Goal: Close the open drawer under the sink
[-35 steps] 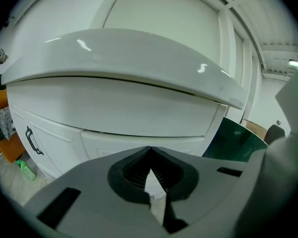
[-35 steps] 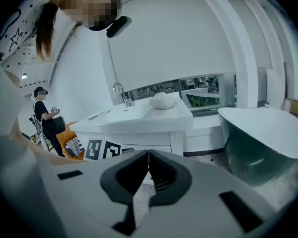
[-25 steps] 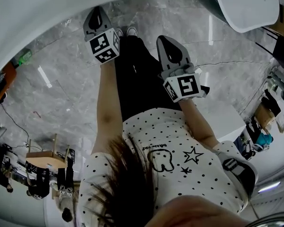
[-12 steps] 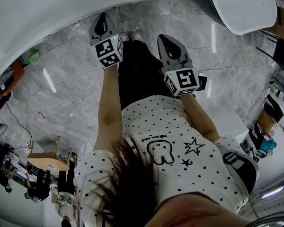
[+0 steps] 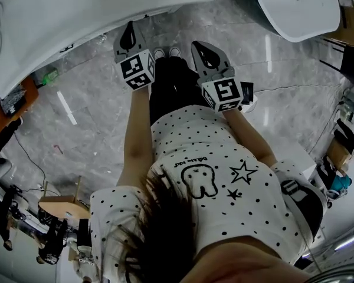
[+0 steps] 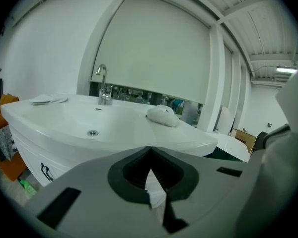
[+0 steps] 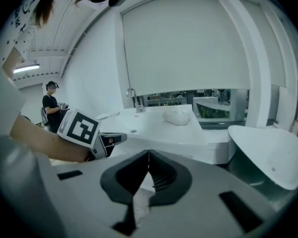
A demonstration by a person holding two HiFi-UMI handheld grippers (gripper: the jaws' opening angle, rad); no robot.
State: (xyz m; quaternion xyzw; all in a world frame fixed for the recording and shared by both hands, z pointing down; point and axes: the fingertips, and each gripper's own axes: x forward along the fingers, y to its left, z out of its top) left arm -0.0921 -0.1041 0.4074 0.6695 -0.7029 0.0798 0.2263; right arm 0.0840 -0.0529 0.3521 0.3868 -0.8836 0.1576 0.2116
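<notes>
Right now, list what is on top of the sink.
On the sink: a faucet, a white lump and a flat white item. The top shows whole; the left claw covers only the front below it.

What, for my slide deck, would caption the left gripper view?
Left gripper, jaws shut, facing a white sink with a faucet and a white lump on it.

Left gripper [image 5: 128, 28]: lifted, its tip now just beside the front edge of the sink [image 5: 106, 7] in the head view.
Right gripper [image 5: 199, 47]: lifted slightly.
Sink: more of its basin shows.
</notes>
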